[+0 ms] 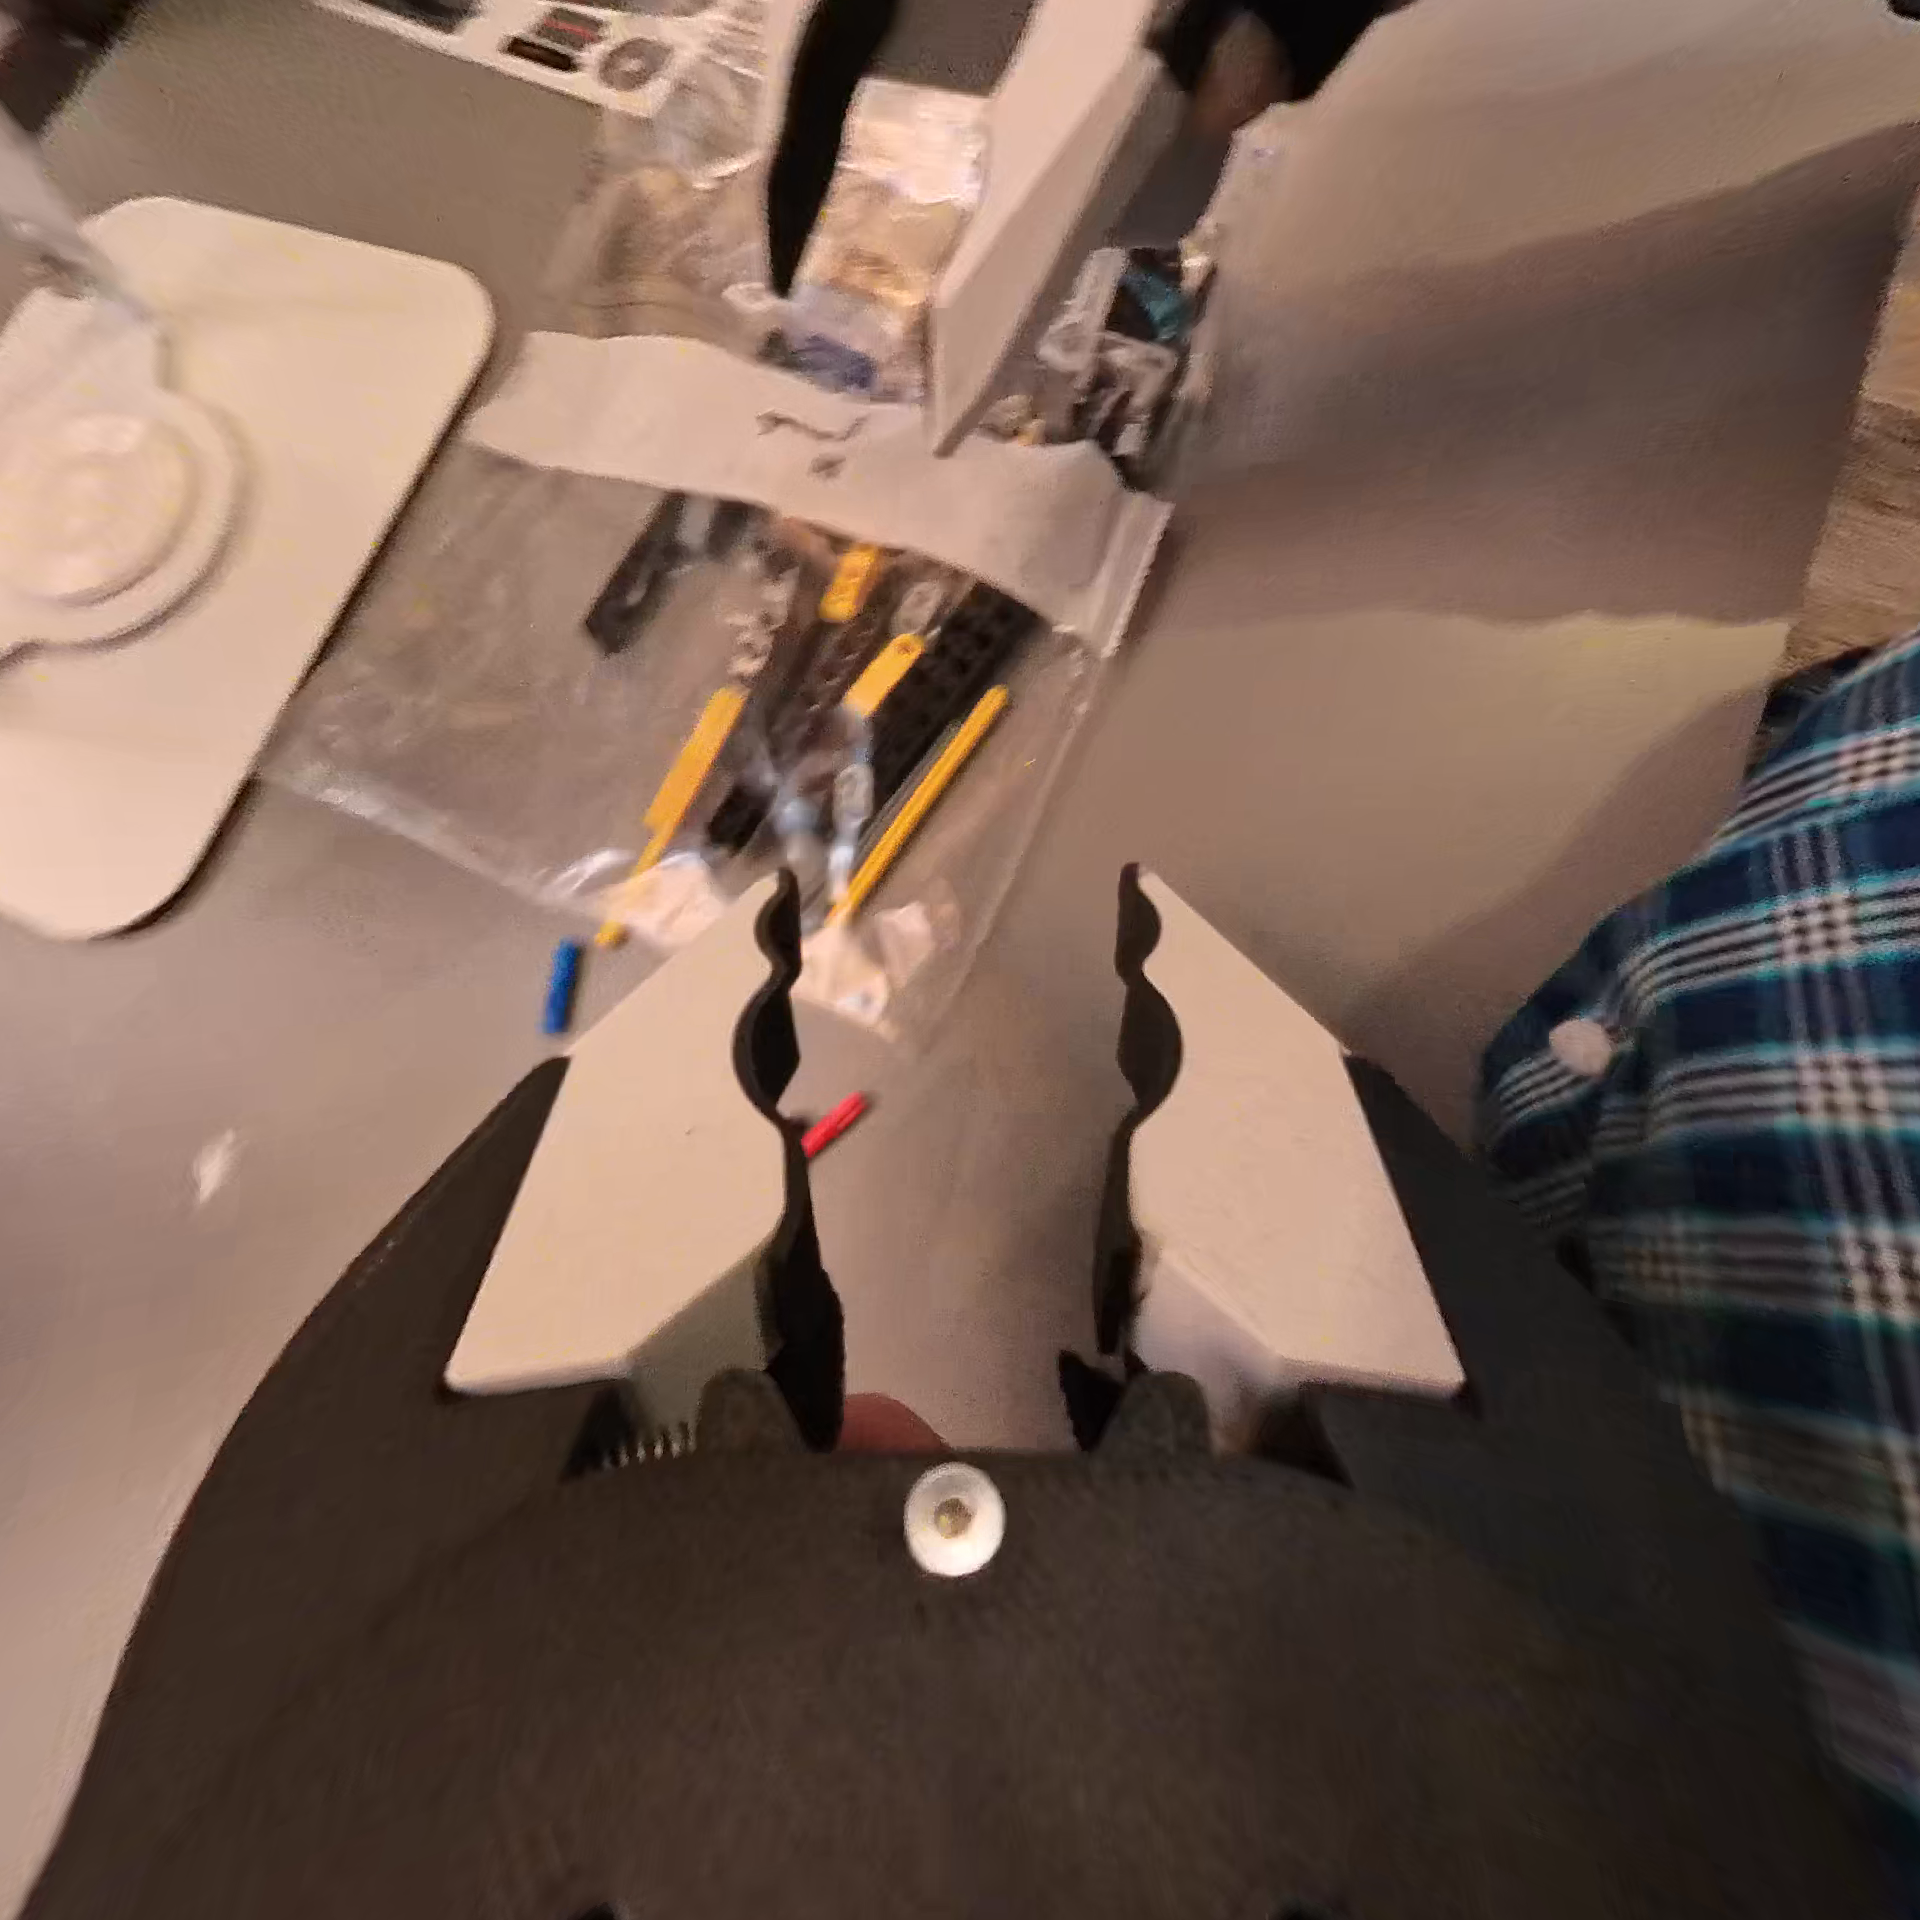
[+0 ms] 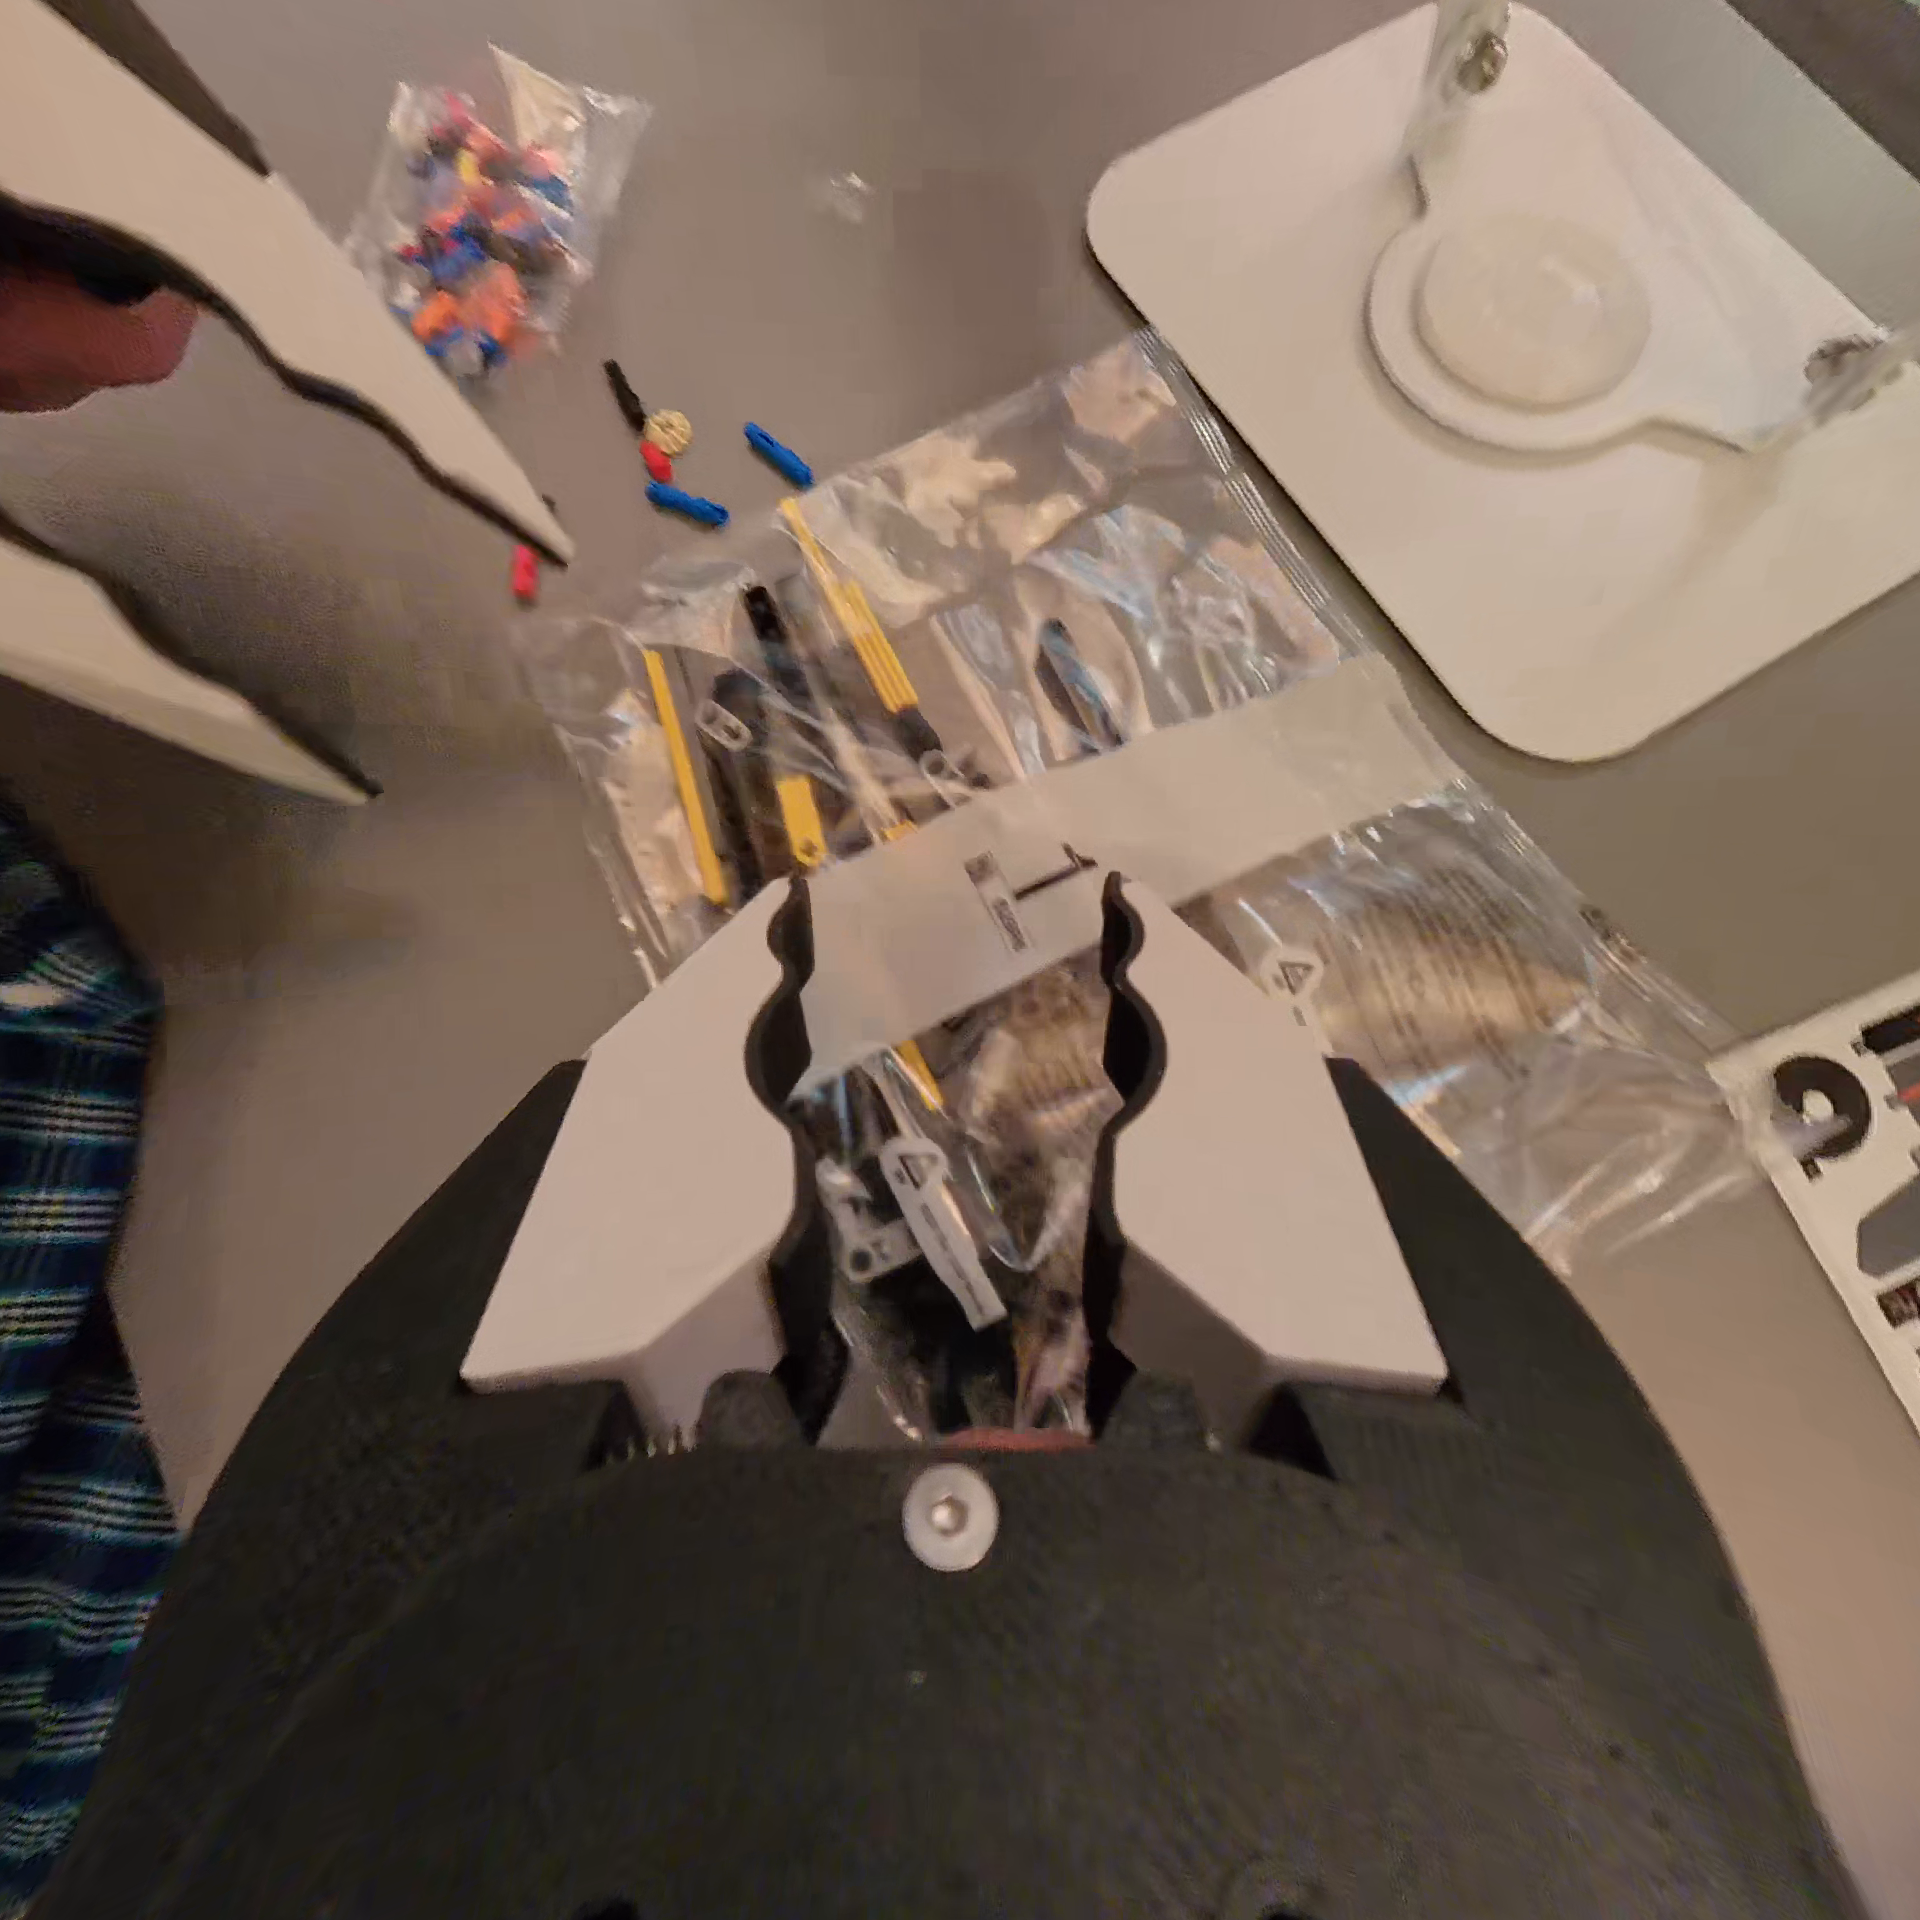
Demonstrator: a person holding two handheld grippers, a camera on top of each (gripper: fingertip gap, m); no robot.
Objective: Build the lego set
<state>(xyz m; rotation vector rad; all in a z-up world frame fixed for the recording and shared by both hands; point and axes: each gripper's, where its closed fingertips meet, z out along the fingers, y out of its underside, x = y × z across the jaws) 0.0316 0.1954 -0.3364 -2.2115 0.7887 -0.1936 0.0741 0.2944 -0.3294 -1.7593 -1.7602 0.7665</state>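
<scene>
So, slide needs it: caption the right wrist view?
Right claw open over clear plastic bag of yellow and black pieces.

Sticker sheet (image 2: 1860,1174) cut off at right edge; left view blurred.

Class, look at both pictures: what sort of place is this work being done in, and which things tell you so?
Probably a tabletop at home or in a hobby room. A plain grey table holds clear bags of small building parts, loose blue pins and a printed sticker sheet.

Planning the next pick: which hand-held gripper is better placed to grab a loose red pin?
Left hand-held gripper: open and empty, with the red pin just below its fingers. The right hangs over the parts bag.
</scene>
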